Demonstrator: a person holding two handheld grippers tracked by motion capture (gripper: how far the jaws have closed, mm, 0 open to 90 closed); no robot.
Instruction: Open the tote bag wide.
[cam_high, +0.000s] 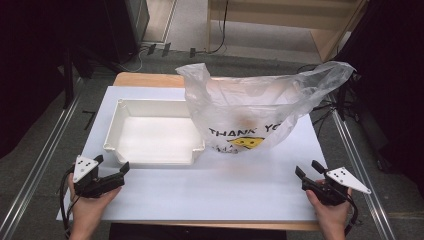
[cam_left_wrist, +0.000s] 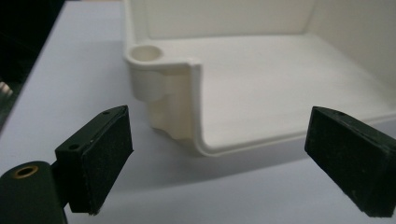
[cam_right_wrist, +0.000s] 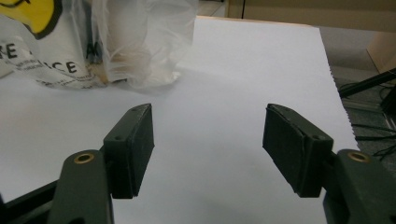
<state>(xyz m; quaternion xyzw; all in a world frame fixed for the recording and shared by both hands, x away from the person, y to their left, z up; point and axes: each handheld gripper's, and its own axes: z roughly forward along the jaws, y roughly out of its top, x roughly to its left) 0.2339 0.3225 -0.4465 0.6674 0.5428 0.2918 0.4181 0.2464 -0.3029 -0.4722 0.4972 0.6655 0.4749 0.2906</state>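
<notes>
We hold our left tongs (cam_high: 111, 166) low over the white sheet (cam_high: 210, 190) at the near left of the counter (cam_high: 145, 79), jaws wide apart with nothing between them, aimed at the near left corner of the white plastic tray (cam_high: 155, 131). In the left gripper view that tray (cam_left_wrist: 261, 88) sits just beyond the black pads (cam_left_wrist: 107, 158), its round corner socket and rounded lip close ahead but not touched. Our right tongs (cam_high: 309, 170) hover at the near right, jaws likewise apart and empty. To the right of the tray stands a clear plastic bag (cam_high: 260, 107) printed "THANK YOU" with a yellow smiley, its side touching the tray's right wall. In the right gripper view the bag (cam_right_wrist: 93, 42) lies ahead and left of the pads (cam_right_wrist: 135, 144).
</notes>
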